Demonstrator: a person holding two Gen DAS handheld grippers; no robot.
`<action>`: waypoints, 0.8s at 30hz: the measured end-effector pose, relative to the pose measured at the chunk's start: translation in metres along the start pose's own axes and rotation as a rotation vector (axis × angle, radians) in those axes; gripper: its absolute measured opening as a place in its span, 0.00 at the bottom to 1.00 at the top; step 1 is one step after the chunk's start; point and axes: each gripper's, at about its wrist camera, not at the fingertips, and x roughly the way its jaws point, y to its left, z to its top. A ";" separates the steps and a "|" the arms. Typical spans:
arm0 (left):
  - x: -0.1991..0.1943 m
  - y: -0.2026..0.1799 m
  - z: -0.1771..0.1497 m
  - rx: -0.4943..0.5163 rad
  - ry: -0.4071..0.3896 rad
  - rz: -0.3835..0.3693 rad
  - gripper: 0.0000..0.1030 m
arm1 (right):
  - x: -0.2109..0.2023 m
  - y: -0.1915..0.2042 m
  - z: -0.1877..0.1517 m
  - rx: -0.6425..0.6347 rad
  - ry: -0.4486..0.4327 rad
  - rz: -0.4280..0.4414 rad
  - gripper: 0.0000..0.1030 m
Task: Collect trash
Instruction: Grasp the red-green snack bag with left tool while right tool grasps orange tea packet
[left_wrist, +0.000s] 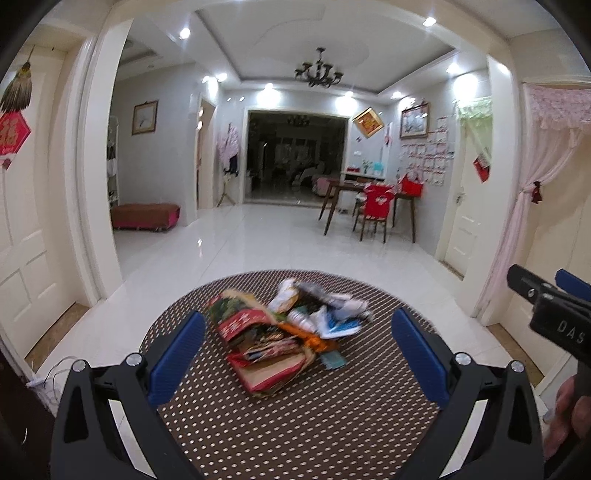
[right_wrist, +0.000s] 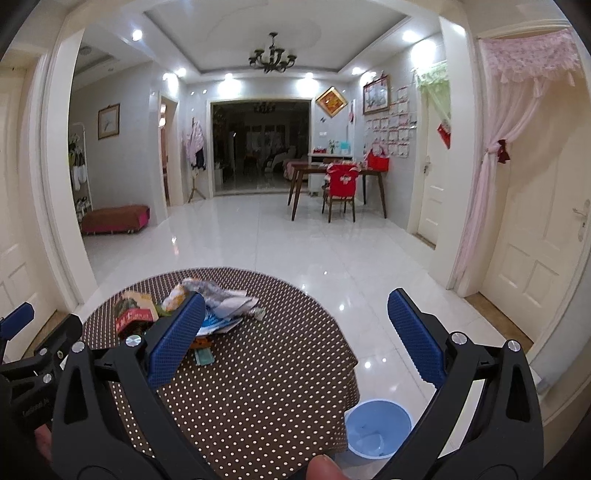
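A heap of trash (left_wrist: 284, 332) lies on a round table with a brown dotted cloth (left_wrist: 295, 424): a crushed red-and-green carton (left_wrist: 255, 350), white and blue wrappers (left_wrist: 332, 314), scraps of orange paper. My left gripper (left_wrist: 299, 347) is open, held just short of the heap with the carton between its blue fingers in view. My right gripper (right_wrist: 295, 332) is open above the table's right side; its left finger hides part of the trash pile (right_wrist: 207, 306). A light blue bin (right_wrist: 378, 428) stands on the floor beside the table, below the right gripper.
White tiled floor (right_wrist: 295, 236) stretches beyond the table to a dining table with a red-covered chair (right_wrist: 341, 188). A red bench (right_wrist: 114, 218) sits at the left, doors and a pink curtain (right_wrist: 487, 177) at the right. A person's thumb (right_wrist: 325, 467) shows at the bottom edge.
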 end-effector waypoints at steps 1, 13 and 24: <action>0.007 0.006 -0.005 -0.007 0.017 0.012 0.96 | 0.005 0.003 -0.003 -0.006 0.012 0.002 0.94; 0.099 0.063 -0.066 -0.057 0.254 0.096 0.96 | 0.094 0.037 -0.057 -0.081 0.240 0.056 0.94; 0.186 0.063 -0.066 0.043 0.377 0.091 0.96 | 0.132 0.039 -0.085 -0.095 0.353 0.063 0.94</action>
